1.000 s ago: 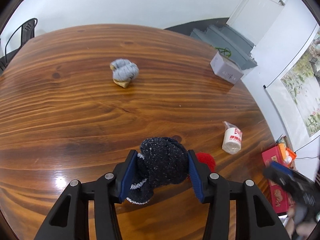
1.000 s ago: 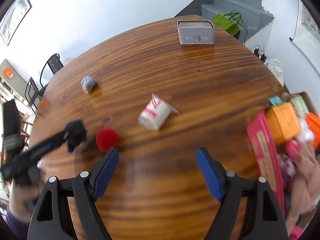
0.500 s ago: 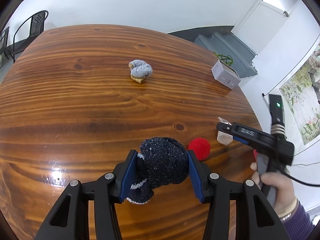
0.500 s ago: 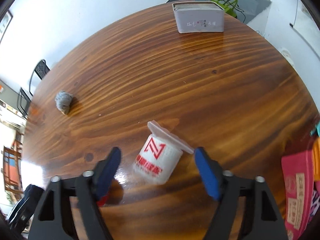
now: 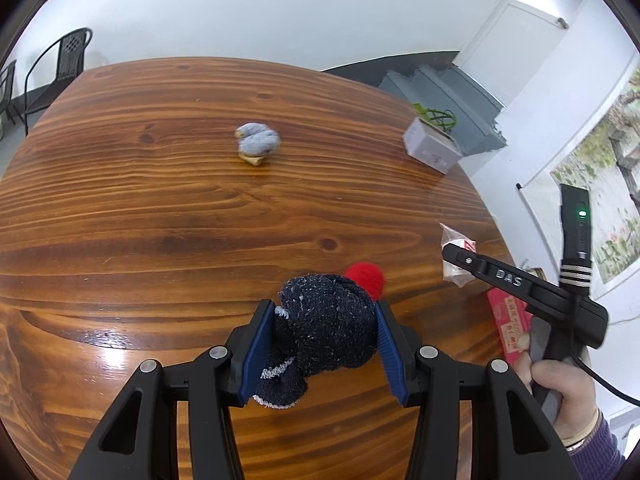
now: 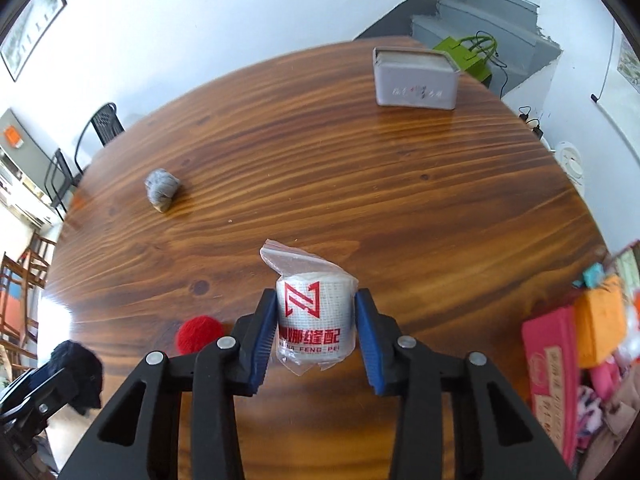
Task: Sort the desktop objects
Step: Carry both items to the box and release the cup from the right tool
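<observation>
**Both tongs loaded over the desk**

The left tongs (image 5: 325,354) are clamping a dark navy sock bundle (image 5: 320,336) between their blue pads. The right tongs (image 6: 316,340) are closing on a bagged white roll (image 6: 314,316), pads touching both its sides; the roll is standing upright on the desk (image 6: 360,184). A red ball (image 6: 199,335) is lying just left of the right tongs. Farther ahead and left, a grey sock bundle (image 6: 161,189) is resting alone. At the far edge, ahead and right, a grey tin (image 6: 416,80) is sitting.
</observation>
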Demonstrator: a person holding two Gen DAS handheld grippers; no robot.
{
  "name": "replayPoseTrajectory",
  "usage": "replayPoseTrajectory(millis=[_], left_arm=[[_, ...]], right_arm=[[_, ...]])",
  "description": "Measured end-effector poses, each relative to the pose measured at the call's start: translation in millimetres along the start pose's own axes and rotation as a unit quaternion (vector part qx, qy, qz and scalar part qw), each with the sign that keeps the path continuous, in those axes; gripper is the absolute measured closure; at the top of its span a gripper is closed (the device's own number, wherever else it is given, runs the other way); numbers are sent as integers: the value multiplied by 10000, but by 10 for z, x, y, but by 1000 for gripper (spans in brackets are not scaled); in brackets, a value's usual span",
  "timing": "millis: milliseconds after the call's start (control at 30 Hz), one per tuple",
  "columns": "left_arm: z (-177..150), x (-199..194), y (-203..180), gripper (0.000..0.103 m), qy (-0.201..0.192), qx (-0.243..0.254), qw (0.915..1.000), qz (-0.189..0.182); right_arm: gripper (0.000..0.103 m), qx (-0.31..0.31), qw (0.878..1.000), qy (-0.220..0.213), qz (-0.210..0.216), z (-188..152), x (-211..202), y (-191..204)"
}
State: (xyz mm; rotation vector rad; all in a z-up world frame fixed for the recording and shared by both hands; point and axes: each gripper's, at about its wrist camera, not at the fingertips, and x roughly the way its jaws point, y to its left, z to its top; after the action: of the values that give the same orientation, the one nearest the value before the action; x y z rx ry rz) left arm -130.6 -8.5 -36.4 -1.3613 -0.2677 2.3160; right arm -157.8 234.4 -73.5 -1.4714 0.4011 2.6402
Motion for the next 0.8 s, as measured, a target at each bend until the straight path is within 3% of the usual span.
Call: replayPoseTrajectory(millis=[267, 500, 633, 800], left_arm=[[-93, -10, -507, 52, 24, 253, 9994, -232], [-222, 11, -1072, 52, 48, 535, 9974, -486], [-314, 27, -1388, 52, 77, 712, 9957, -582], [-442, 13, -1662, 52, 123, 882, 9941, -617]], right_arm=[[61, 322, 9981, -523, -88, -200, -787, -598], [61, 710, 9922, -806, -634, -436, -1396, -1449], [61, 921, 9885, -761, -931, -573, -1539, -1927], [61, 974, 9895, -585, -893, -661, -1463, -2264]])
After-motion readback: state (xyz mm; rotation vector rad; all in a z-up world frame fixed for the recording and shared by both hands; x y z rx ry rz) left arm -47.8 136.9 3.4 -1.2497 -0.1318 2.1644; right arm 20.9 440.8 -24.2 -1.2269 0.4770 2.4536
